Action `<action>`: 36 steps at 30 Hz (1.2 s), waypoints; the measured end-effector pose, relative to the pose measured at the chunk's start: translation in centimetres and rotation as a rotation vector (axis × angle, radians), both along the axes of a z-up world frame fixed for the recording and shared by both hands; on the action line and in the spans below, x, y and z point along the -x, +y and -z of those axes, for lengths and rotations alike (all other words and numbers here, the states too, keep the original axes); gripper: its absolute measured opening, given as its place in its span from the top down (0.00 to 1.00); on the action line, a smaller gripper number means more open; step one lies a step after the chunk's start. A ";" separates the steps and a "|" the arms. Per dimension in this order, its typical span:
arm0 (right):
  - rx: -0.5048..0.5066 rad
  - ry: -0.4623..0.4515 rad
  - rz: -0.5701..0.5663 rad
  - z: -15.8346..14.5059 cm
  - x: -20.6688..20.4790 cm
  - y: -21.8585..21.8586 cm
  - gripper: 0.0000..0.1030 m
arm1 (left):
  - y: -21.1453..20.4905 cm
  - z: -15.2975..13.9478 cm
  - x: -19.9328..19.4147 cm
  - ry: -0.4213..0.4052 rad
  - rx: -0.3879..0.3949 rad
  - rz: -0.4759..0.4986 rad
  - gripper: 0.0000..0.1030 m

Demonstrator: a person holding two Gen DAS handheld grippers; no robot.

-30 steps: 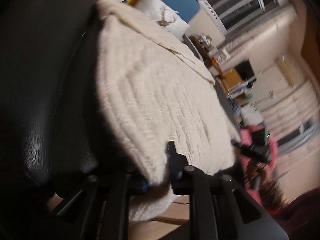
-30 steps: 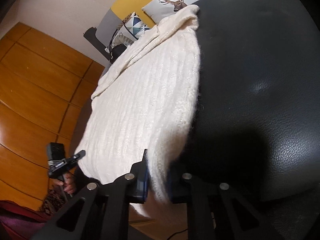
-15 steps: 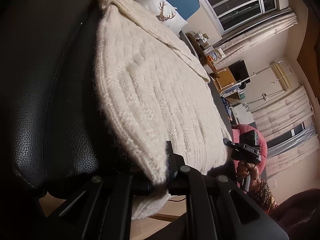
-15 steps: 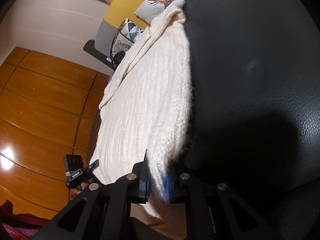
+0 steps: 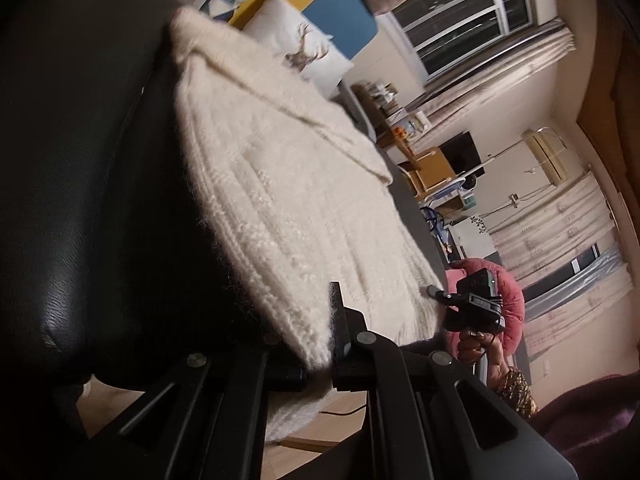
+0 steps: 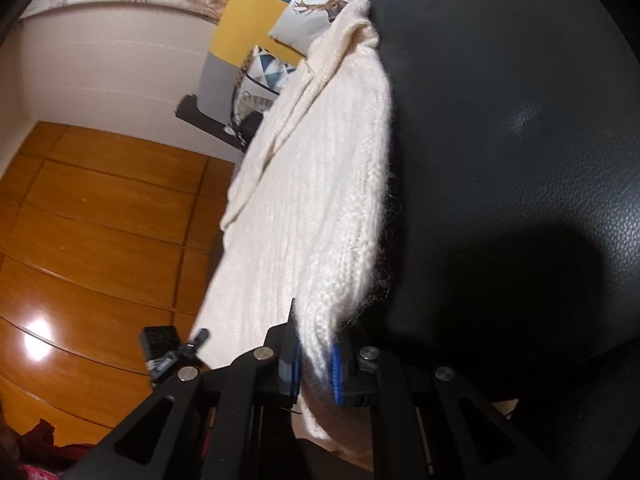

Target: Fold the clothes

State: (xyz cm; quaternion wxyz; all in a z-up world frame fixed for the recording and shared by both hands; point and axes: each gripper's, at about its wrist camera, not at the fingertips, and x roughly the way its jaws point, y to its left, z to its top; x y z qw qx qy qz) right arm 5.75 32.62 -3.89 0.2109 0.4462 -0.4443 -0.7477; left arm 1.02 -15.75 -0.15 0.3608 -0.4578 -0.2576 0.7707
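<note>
A cream knitted sweater (image 5: 288, 208) lies spread over a black leather seat (image 5: 80, 200). My left gripper (image 5: 320, 344) grips the near hem corner, its jaws closing tight on the knit. In the right wrist view the same sweater (image 6: 320, 208) runs away from me over the black leather (image 6: 520, 120). My right gripper (image 6: 316, 352) is shut on the other hem corner, blue pads pressing the knit. Each gripper shows in the other's view: the right gripper (image 5: 472, 300) in a hand, the left gripper (image 6: 172, 352) at the sweater's far edge.
A deer-print cushion (image 5: 308, 56) and patterned pillows lie beyond the sweater's collar. Orange wooden wardrobe doors (image 6: 100, 220) stand on one side. A cluttered desk (image 5: 400, 120), a window (image 5: 472, 12) and curtains are on the other. Wooden floor (image 5: 340, 412) shows below the seat.
My left gripper has closed tighter on the hem and risen, lifting that corner. The right wrist view has rolled; its grip on the hem is the same.
</note>
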 end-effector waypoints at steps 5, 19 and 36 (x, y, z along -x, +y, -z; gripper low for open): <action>0.067 0.005 -0.034 -0.4 -0.9 -0.3 0.91 | -0.6 -0.1 -1.4 -0.015 -0.029 0.029 0.94; 0.183 -0.021 -0.097 -2.9 -8.6 -0.8 0.91 | -3.4 -3.1 -7.1 -0.071 -0.199 0.053 0.94; 0.326 0.202 -0.013 -6.7 0.9 0.7 0.91 | -1.1 -3.4 2.1 -0.094 -0.491 -0.020 0.93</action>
